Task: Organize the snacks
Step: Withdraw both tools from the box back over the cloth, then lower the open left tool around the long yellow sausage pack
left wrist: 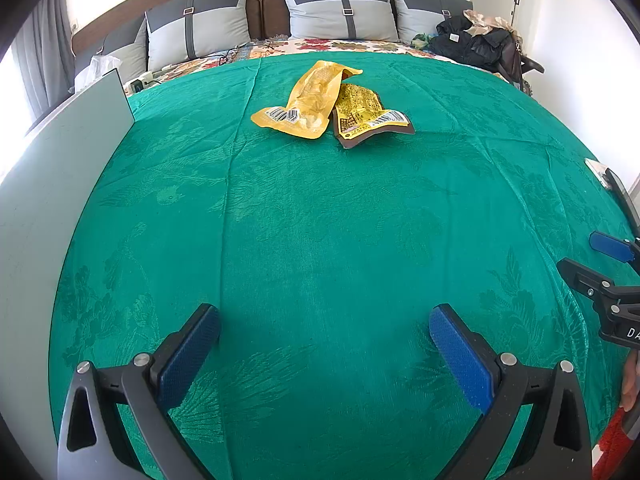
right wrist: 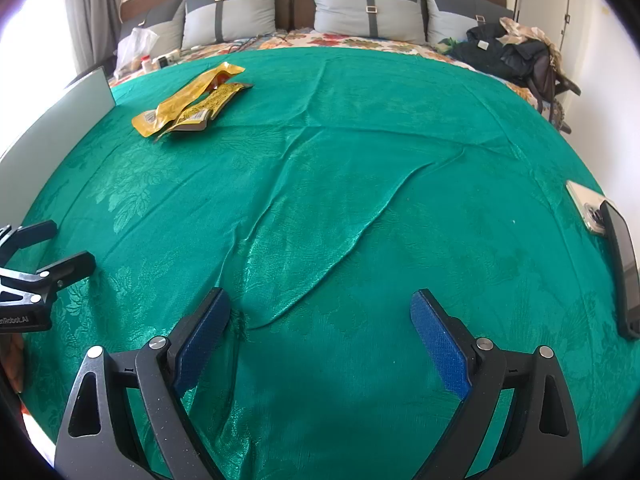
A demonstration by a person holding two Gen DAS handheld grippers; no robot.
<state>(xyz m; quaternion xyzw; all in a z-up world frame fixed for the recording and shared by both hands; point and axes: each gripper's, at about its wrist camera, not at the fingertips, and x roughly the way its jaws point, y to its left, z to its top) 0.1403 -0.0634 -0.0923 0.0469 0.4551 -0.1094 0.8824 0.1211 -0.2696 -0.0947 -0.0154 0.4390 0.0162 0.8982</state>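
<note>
Across the green cloth [left wrist: 320, 220] covering the bed, two snack packets lie well ahead of both tools: a yellow packet [left wrist: 304, 104] overlapping a yellow-and-brown packet [left wrist: 368, 116], touching and left loose, probably waiting to be sorted. Each sits printed back up, barcodes showing. Left tool [left wrist: 324, 336] and right tool [right wrist: 320, 320] both hover low over bare cloth with jaws spread wide and nothing between them, seemingly poised to reach forward. A pale grey board [left wrist: 60, 184] stands at the left edge; whether it belongs to a box is unclear, and no container with contents shows.
</note>
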